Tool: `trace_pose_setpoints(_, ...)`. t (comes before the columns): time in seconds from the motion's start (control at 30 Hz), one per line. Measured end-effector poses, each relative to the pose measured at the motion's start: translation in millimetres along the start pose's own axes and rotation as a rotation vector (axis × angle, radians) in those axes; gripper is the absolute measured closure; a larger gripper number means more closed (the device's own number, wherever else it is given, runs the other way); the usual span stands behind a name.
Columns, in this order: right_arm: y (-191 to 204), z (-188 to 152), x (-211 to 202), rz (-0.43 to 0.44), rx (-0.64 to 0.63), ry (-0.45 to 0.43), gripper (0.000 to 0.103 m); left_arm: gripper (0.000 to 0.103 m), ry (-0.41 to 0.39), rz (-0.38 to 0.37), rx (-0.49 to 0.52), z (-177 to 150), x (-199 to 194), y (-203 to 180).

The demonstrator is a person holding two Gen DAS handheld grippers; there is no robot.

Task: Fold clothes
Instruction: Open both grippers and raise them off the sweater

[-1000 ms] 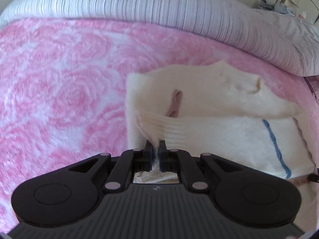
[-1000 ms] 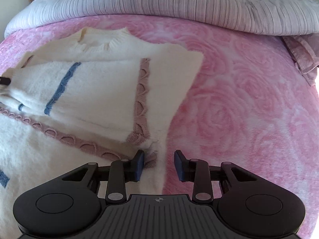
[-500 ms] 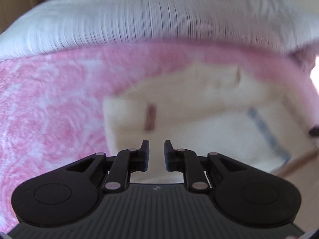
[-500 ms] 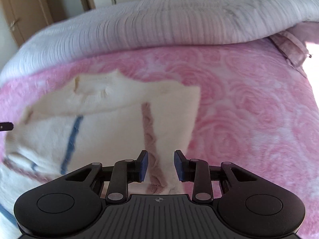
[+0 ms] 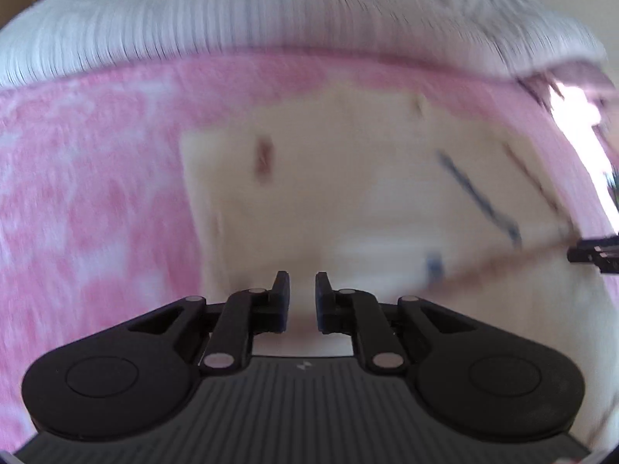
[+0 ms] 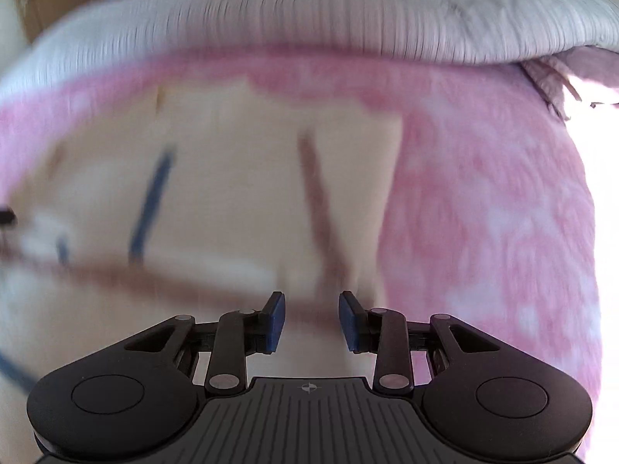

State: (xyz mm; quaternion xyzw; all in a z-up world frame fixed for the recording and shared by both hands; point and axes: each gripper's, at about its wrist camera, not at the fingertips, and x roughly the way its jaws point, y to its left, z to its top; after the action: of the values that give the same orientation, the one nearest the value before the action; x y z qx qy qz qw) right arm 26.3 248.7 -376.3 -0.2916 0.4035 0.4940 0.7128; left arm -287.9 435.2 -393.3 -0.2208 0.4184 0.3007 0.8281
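A cream knitted sweater with a dusty-pink scalloped trim and thin blue stripes (image 5: 348,201) is seen lying flat on the pink rose-patterned fleece bedspread (image 5: 89,201), in front of the bunched white ribbed duvet (image 5: 232,15) at the far side of the bed. Its sleeves appear to be folded in across the body already, though the blur leaves the exact layering uncertain.

The left tongs (image 5: 302,297) are held just over the near part of the garment — their jaws have just been closing a little, a narrow gap is left, and nothing is caught between them. The right tongs (image 6: 312,323) stand moderately open over the sweater (image 6: 232,193) near its pink trim band (image 6: 317,201), and they too are empty.

The knit is judged to be soft, light and limp: it will sag and stretch if lifted by a single point, and the fluffy bedspread is likely to drag at it. A hold is best taken at two matching points along one edge — the hem corners or the shoulders — where the ribbing is firmer, with both layers pinched together so that the folded sleeves are not pulled loose.
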Motion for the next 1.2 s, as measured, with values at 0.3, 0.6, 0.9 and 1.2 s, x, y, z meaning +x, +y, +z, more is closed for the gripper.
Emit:
trace_pose_setpoints(0.3,16,-137,-84,-0.114,0.031,0.188,0.069,0.095,0.145,0.005,-0.059,-138,-100,7)
trace_pose_setpoints(0.6,16,-126,-119,-0.062,0.066,0.097,0.069,0.095,0.013,0.041,-0.161,-127,-131,-21)
trace_pose_setpoints(0.9,9,-214,-127,0.017,-0.148,0.1,0.069,0.095,0.121,0.221,-0.286,-207,-151,-77)
trace_pose_setpoints(1.2,-57,-189,-208,0.148,-0.006,0.151,0.069,0.095,0.074,0.295,-0.389,-193,-276,-176)
